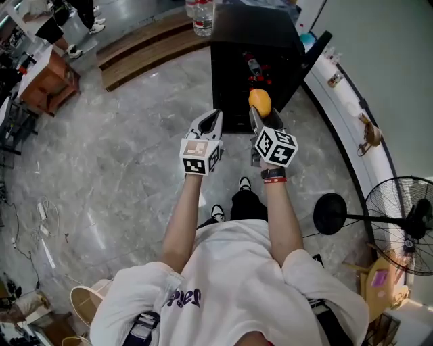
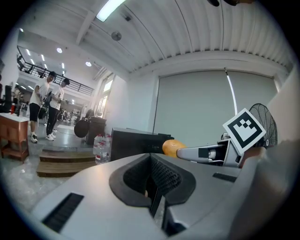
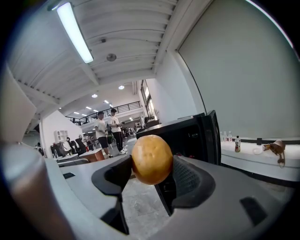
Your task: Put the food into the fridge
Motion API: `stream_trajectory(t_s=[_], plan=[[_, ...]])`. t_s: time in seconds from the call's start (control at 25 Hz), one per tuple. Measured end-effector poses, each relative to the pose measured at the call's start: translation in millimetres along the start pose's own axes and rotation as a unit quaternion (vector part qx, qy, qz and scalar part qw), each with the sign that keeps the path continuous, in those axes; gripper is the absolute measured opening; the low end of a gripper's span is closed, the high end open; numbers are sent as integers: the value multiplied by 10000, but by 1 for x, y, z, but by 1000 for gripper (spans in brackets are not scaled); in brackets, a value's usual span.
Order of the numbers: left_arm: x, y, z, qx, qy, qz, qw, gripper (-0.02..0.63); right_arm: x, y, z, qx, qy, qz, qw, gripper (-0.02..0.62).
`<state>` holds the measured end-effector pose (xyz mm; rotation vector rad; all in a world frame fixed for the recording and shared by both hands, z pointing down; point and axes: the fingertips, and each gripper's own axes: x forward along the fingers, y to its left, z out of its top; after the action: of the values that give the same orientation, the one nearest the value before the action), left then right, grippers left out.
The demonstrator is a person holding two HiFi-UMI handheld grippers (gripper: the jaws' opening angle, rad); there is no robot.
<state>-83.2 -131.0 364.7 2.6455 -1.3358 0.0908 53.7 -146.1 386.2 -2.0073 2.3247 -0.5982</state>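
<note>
1. Grips the food in the right hand-held gripper, clamped on both sides.
2. Holds it at the open fridge, at 12 o'clock.
3. Carries the left hand-held gripper at 9 o'clock of it, jaws together, empty.

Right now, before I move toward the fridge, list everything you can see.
round fruit: one, orange, between the right gripper's jaws
fridge: one, black, door open, on the floor ahead
water bottles: several, clear, beside the fridge
wooden step: one, brown, left of the fridge
standing fan: one, black, floor at right
counter: one, white, along right wall
left gripper: grey, shut, empty
right gripper: grey, shut on the round fruit
</note>
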Motion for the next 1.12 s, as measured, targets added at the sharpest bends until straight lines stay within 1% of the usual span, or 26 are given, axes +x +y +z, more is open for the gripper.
stream_trajectory(t_s=[0.24,0.4,0.52,0.84,1.12], plan=[[40,20,-13,-186,92,78,9998,17,53,-22,-15,49,265,164,9995,290],[57,27,-22,-302,135,142,9994,17,74,-36,-26,192,448,240,9985,290],[69,28,-31,-394,178,143,9990,17,88,-44,-34,203,566,278,9978,290],[95,30,-38,-391,252,121,9988,17,118,-63,-47,250,759,301,9963,290],[118,36,-46,-441,334,67,9984,17,150,-72,-59,168,943,343,9948,290]])
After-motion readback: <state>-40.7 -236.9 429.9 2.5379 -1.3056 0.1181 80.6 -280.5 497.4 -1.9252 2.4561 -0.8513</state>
